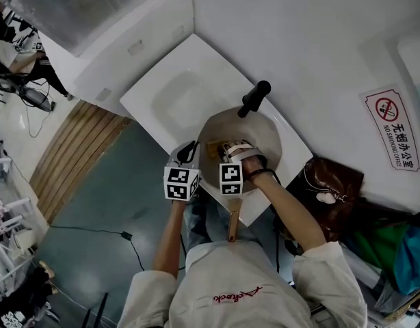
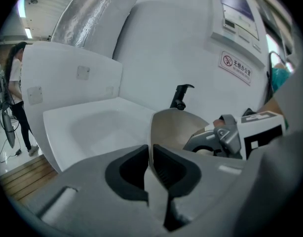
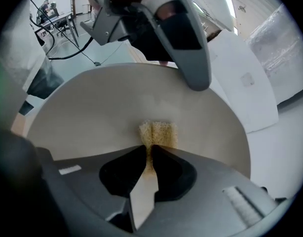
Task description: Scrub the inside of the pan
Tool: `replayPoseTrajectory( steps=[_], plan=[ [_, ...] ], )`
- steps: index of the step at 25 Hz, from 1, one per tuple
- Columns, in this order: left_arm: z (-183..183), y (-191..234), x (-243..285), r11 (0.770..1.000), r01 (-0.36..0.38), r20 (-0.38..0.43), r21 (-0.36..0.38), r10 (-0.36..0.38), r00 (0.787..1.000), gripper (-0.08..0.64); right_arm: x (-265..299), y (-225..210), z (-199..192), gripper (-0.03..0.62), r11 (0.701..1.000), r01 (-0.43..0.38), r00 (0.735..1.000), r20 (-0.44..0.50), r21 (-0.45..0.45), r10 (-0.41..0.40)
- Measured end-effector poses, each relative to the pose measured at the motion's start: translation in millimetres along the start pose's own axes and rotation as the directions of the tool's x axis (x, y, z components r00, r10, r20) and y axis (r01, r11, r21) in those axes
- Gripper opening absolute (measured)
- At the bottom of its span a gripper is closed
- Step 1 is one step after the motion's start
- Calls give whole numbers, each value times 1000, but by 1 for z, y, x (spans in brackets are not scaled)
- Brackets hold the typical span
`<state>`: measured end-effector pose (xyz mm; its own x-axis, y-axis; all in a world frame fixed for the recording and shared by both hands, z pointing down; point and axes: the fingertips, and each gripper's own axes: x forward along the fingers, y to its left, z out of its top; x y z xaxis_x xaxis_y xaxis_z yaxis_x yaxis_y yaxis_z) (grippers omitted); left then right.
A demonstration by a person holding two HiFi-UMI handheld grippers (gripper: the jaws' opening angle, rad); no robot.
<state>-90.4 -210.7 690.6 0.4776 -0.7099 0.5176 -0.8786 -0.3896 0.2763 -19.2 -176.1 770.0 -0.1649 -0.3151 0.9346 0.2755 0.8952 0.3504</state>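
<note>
While you are steadying the pan (image 1: pixel 261 137) at the right end of the white sink (image 1: pixel 162 94), just below the black tap (image 1: pixel 254 98), your left gripper (image 2: pixel 150 164) is closing its 2 fingers tight on the pan's thin rim. Your right gripper (image 3: pixel 150 154) is pinching a yellowish scrub sponge (image 3: pixel 158 134) between its fingers and pressing it against the pan's pale inner wall.

The pan is looking stiff and moderately heavy: a round, deep bowl with a smooth, matte, cream coating and a wood-coloured handle (image 1: pixel 233 225) pointing back toward you. That coating is probably going to be slick once wet, and the rim is giving the left fingers only a narrow edge, so the pan is likely to swivel under hard strokes; the handle is looking like the firmer place to hold. The sponge is reading as soft, coarse and fibrous, already squeezed thin where the fingers are biting it, so it is likely to bend over rather than push back if you are bearing down hard.
</note>
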Motion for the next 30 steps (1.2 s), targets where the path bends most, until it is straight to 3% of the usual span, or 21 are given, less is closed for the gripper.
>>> replayPoseTrajectory(
  steps=[19,30],
  plan=[
    [0,-1,0,1000,-4,0,13,4,1000,32,-14,73,-12,52,988,-143,990,-12,-66,142],
    [-1,0,0,1000,-8,-5,13,8,1000,32,-23,80,-23,52,984,-169,986,-26,-50,168]
  ],
)
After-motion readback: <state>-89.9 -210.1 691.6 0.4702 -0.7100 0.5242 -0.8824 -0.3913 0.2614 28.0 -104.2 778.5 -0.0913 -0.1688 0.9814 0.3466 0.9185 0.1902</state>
